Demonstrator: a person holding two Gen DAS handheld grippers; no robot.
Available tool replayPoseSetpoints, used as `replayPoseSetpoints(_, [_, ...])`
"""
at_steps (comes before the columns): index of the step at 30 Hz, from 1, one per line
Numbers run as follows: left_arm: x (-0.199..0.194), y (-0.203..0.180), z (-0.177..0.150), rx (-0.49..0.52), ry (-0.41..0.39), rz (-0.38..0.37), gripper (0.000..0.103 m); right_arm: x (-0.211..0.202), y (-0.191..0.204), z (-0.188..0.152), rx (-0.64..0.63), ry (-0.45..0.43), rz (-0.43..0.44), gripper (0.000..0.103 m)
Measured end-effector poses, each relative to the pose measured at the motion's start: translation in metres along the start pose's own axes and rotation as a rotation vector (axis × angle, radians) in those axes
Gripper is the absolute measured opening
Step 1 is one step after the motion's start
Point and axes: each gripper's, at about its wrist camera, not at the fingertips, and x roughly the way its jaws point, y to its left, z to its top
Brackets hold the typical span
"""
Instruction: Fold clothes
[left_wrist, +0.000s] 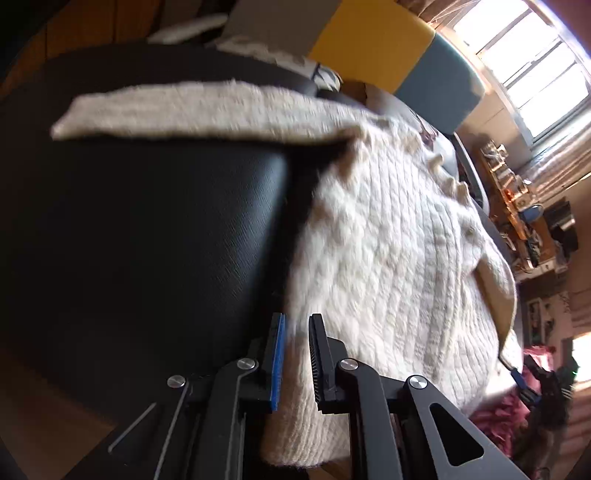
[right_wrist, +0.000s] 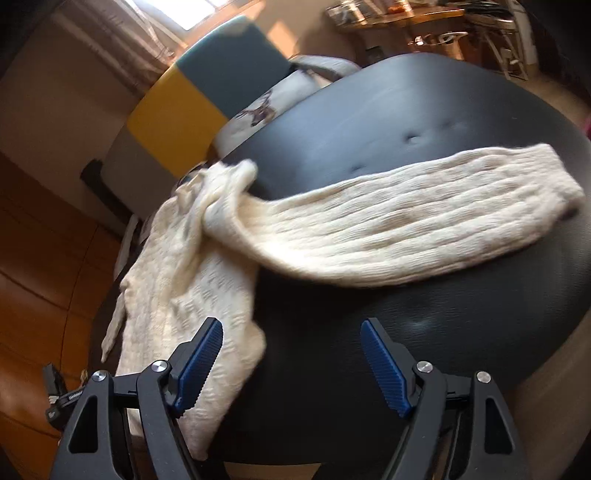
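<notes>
While sweater (left_wrist: 388, 240) hem between left claw (left_wrist: 297, 328) pads, right claw (right_wrist: 291, 332) wide above bare ottoman (right_wrist: 406, 332).

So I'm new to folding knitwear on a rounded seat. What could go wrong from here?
1. The left tongs pinch only the sweater hem; a pull may stretch the knit or slip off.
2. The sweater's far edge hangs off the black ottoman, so it may slide down.
3. The sleeve lies stretched out sideways; the right tongs are open and not on it.

Cream cable-knit sweater (left_wrist: 388, 240) (sleeve outstretched), flat
</notes>
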Motion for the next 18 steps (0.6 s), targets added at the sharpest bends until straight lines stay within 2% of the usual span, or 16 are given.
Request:
replayPoseSetpoints(2, [-0.009,0.001,0.007,0.003,-0.034,0.041,0.013,-0.018,-0.025,0.006,0.051,-0.054,-0.068,0.079])
replayPoseSetpoints(4, [-0.012,0.001,0.013,-0.001,-0.052,0.075,0.013,-0.033,-0.043,0.010,0.055,-0.105,-0.173,0.079])
replayPoseSetpoints(7, [-0.006,-0.006,0.020,0.006,-0.037,0.033,0.013,-0.052,-0.063,0.016,0.005,-0.174,-0.354,0.079])
replayPoseSetpoints(9, [0.008,-0.028,0.024,0.037,-0.008,0.029,0.013,-0.056,-0.062,0.016,-0.150,-0.212,-0.461,0.079])
replayPoseSetpoints(11, [0.026,-0.056,0.024,0.076,0.036,-0.002,0.013,-0.054,-0.057,0.014,-0.324,-0.225,-0.516,0.075])
replayPoseSetpoints(15, [0.055,-0.112,0.019,0.163,0.105,-0.049,0.016,-0.025,-0.048,0.001,-0.639,-0.137,-0.597,0.060])
replayPoseSetpoints(18, [0.074,-0.146,0.015,0.209,0.144,-0.066,0.016,-0.002,-0.050,-0.010,-0.797,-0.101,-0.654,0.058])
